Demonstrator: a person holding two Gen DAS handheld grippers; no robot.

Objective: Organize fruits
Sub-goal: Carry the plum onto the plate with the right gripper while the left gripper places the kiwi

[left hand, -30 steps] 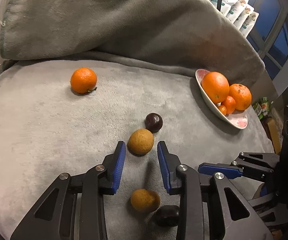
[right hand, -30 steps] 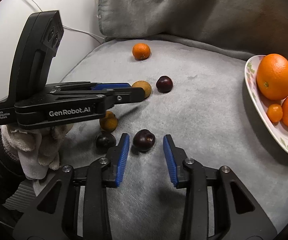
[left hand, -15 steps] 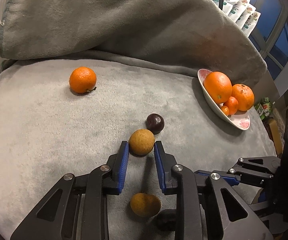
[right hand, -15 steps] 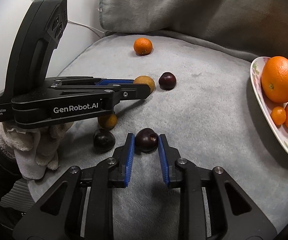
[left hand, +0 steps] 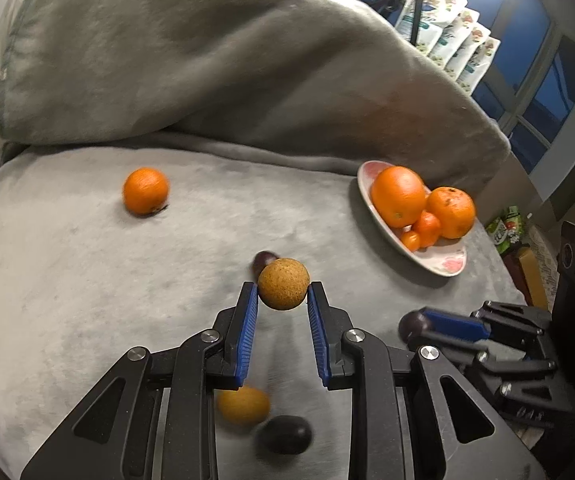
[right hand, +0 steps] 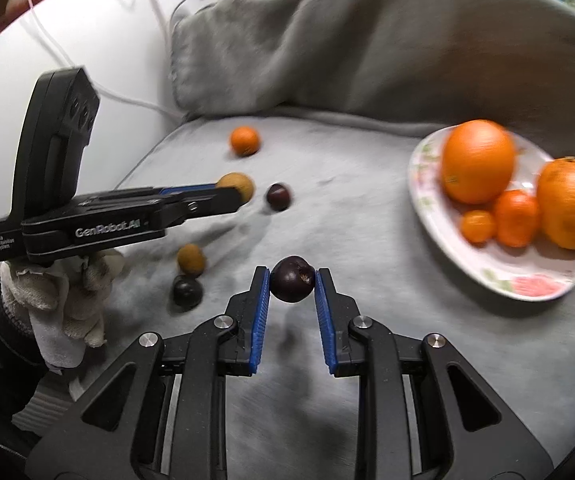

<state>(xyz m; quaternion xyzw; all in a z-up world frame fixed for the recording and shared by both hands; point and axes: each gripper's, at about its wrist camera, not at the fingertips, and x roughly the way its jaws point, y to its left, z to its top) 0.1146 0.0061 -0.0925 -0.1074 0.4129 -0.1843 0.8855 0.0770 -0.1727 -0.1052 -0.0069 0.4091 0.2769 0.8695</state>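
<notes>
Left gripper point(left hand: 283, 292) clamps a tan fruit point(left hand: 283, 284), right gripper point(right hand: 291, 286) a plum point(right hand: 292, 284), both off the blanket point(right hand: 347, 200). Plate point(right hand: 527, 280) sits at the blanket's right edge; right gripper nearer.

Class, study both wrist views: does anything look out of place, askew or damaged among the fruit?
One orange lies alone on the grey blanket, far from the plate holding the other oranges. A brown fruit and a dark plum also sit loose. Nothing looks spilled or damaged.

Both wrist cams sit close above their own fingers, angled down at the grey blanket point(left hand: 67, 280). Both catch the plate point(left hand: 453, 266) at frame right, and the right view sees the left gripper point(right hand: 243, 196) mid-left.
</notes>
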